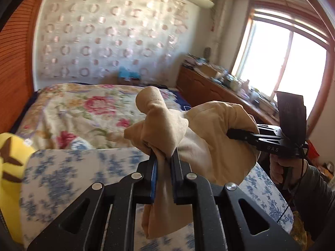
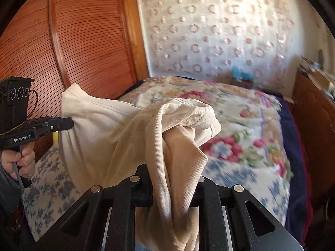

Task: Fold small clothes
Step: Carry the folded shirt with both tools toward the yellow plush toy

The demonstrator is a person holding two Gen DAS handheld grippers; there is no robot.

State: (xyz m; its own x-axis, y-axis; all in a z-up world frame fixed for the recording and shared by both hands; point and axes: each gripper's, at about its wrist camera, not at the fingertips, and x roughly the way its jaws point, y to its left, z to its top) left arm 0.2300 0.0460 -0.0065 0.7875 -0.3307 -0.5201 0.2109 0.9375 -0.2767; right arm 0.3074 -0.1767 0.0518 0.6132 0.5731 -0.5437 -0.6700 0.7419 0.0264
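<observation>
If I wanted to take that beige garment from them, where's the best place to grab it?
I'd take the beige garment by the slack span hanging between the left gripper and right gripper, coming from the bed's side. Each gripper is shut on a bunched end, so probably only the middle hangs free and open to a hand.

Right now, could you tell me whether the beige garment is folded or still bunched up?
Bunched, not folded. The beige garment hangs crumpled in the air between the left gripper and the right gripper, both shut on it.

each gripper is looked along from close behind, slightly downward; the floral bedspread (image 1: 83,108) (image 2: 240,113) and patterned wall (image 1: 104,37) (image 2: 219,31) are shared.
</observation>
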